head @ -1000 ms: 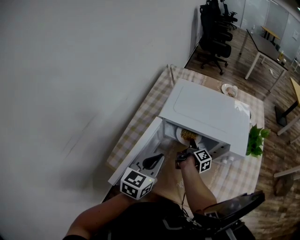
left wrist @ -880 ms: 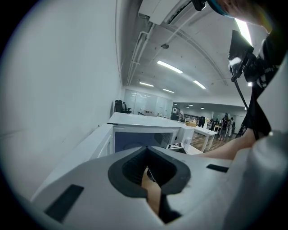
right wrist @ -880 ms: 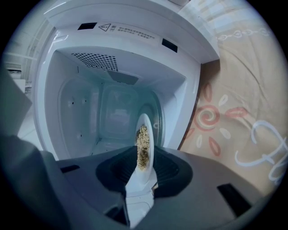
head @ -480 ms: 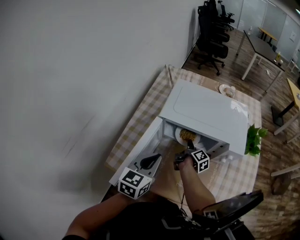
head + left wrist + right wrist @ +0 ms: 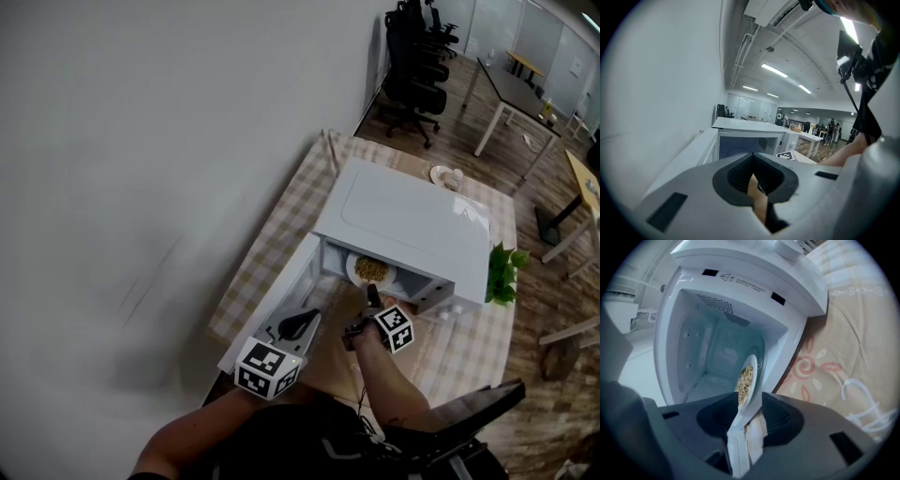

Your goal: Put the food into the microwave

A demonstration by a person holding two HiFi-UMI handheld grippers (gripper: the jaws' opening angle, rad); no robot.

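The white microwave [image 5: 412, 225] stands on the checked table with its door [image 5: 272, 300] swung open to the left. A white plate of yellowish food [image 5: 370, 270] rests just inside the cavity mouth. My right gripper [image 5: 372, 294] reaches to the plate's near rim. In the right gripper view the plate [image 5: 747, 376] shows edge-on, its rim running down between the opening jaws of the right gripper [image 5: 745, 413], with a gap beside it. My left gripper [image 5: 314, 317] hovers by the open door, shut and empty. In the left gripper view the left gripper [image 5: 757, 183] points at the microwave [image 5: 750, 129].
A potted plant [image 5: 502, 272] stands right of the microwave, and a small dish [image 5: 445, 175] sits at the table's far end. A blank wall runs along the left. Office chairs [image 5: 412, 56] and desks stand beyond the table. Patterned cloth [image 5: 834, 362] lies before the microwave.
The right gripper has rolled a little at the plate's rim. The plate stays in the microwave mouth. The left gripper has not moved.
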